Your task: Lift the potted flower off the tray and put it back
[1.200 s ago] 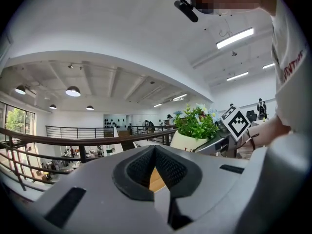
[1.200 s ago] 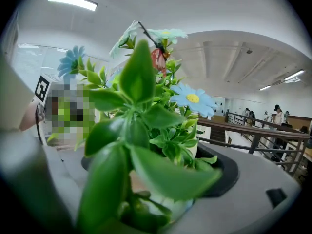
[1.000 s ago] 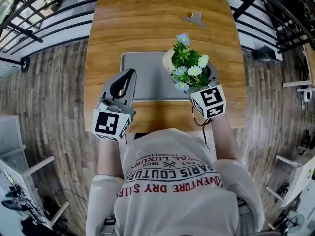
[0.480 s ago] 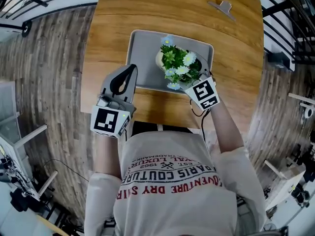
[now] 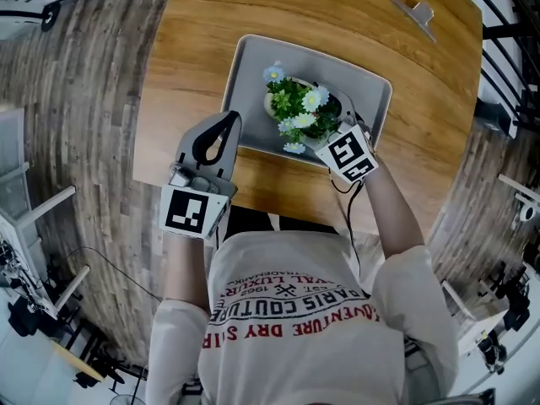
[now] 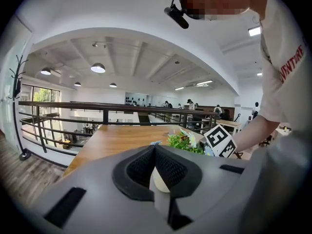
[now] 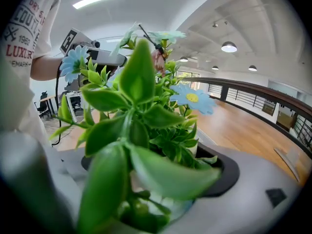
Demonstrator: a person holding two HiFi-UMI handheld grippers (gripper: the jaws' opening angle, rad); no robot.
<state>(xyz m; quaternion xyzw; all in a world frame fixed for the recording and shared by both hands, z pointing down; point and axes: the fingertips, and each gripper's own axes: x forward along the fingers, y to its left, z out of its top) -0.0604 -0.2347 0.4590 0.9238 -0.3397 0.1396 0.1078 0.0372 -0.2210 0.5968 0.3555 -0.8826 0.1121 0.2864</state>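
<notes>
The potted flower [image 5: 297, 108], green leaves with pale blue and white blooms in a cream pot, is over the middle of the grey tray [image 5: 253, 62] on the wooden table. My right gripper [image 5: 327, 118] is shut on the pot from the near right side. In the right gripper view the plant [image 7: 141, 126] fills the frame and the pot [image 7: 163, 206] sits between the jaws. Whether the pot rests on the tray I cannot tell. My left gripper [image 5: 226, 121] is shut and empty, with its tip at the tray's near left edge [image 6: 155, 149].
A small metal clip stand [image 5: 419, 12] lies at the table's far right. The table [image 5: 190, 32] ends just in front of the person's body. Wood-plank floor [image 5: 93, 83] and black railings surround it. Chairs stand at the left.
The right gripper has carried the potted flower from the tray's right part toward its middle. The head view has swung round. The left gripper stays shut by the tray's near left edge.
</notes>
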